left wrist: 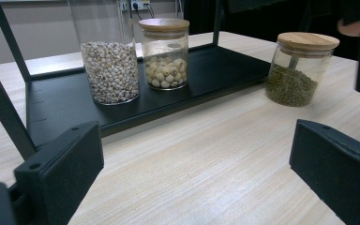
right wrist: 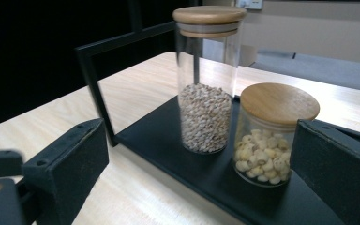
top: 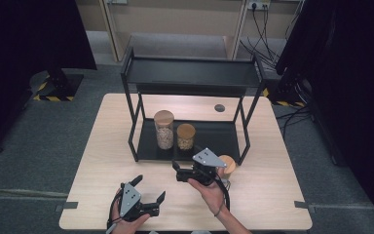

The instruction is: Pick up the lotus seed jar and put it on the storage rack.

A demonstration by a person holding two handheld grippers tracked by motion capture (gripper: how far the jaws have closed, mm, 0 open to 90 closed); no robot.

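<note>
Two hand-held grippers are at work over the worktop (top: 102,146), and both stand with jaws spread and nothing between them. The right hand-held gripper (top: 177,171) hangs just in front of the black rack (top: 141,141), its jaws aimed at the two jars on the lower shelf (top: 214,139). The green-bean jar (top: 228,165) stands on the worktop right behind that hand, outside the rack and close to its front right leg. The left hand-held gripper (top: 151,195) sits low near the front edge, well apart from all three jars.

Risks, as judged from this position:

1. The right hand and its trailing cable are very near the green-bean jar. A backward sweep of the wrist could knock it over or push it against the rack leg.
2. The tall grain jar (right wrist: 205,93) and the short lotus-seed jar (right wrist: 272,136) stand just beside each other. Jaws going for either one have little room on the inner side and could shove the neighbour.
3. The tall grain jar is narrow and only partly filled. A grip taken high up, or a push at the lid, could tip it.
4. The wooden lids appear merely seated. A grip on a lid alone could lift it off and leave the glass behind.
5. The upper shelf (top: 190,73) limits headroom above the tall jar.
</note>
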